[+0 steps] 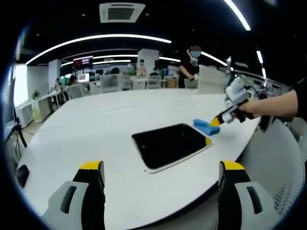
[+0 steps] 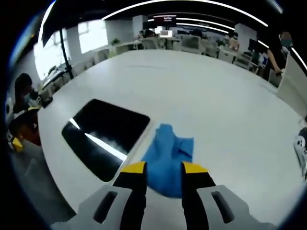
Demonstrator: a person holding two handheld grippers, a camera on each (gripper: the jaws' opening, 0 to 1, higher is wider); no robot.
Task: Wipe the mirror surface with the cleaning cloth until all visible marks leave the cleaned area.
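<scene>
White office counter (image 2: 230, 96) carried the mirror (image 2: 103, 136), just left of the right hand-held gripper (image 2: 163, 168), whose jaws looked clamped on the blue cleaning cloth (image 2: 169, 158) beside it. Left hand-held gripper (image 1: 162, 168) hung apart, empty. Best drag cloth flat across glass. No containers.

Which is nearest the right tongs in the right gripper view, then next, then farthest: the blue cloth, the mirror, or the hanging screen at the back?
1. Blue cloth, between the right tongs.
2. Mirror, left of them.
3. Hanging screen, far back.
</scene>
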